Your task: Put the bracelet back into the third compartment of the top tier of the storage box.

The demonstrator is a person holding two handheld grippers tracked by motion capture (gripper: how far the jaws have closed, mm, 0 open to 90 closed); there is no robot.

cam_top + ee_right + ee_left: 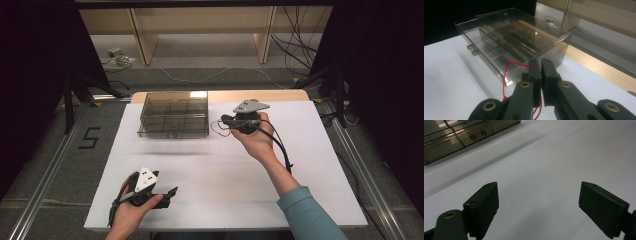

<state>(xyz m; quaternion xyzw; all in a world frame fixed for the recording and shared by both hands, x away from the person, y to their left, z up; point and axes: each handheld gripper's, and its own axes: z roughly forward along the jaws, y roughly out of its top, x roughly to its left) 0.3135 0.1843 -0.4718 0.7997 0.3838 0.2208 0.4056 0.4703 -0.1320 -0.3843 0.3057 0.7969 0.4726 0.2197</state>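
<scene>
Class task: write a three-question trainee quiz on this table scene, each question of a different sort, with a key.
1. True or false: the left hand-held gripper stands open over the bare table.
2. What does the right hand-held gripper pinch? A) red wire B) a pen C) a cloth
3. Fill in: the clear box lies at the table's ___ edge, seen from the person.

Key: 1 true; 2 A; 3 far.

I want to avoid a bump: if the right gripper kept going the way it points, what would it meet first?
Probably the clear plastic box: the right gripper, shut on a red wire, points at the box's near corner, though the gap is hard to judge.
</scene>
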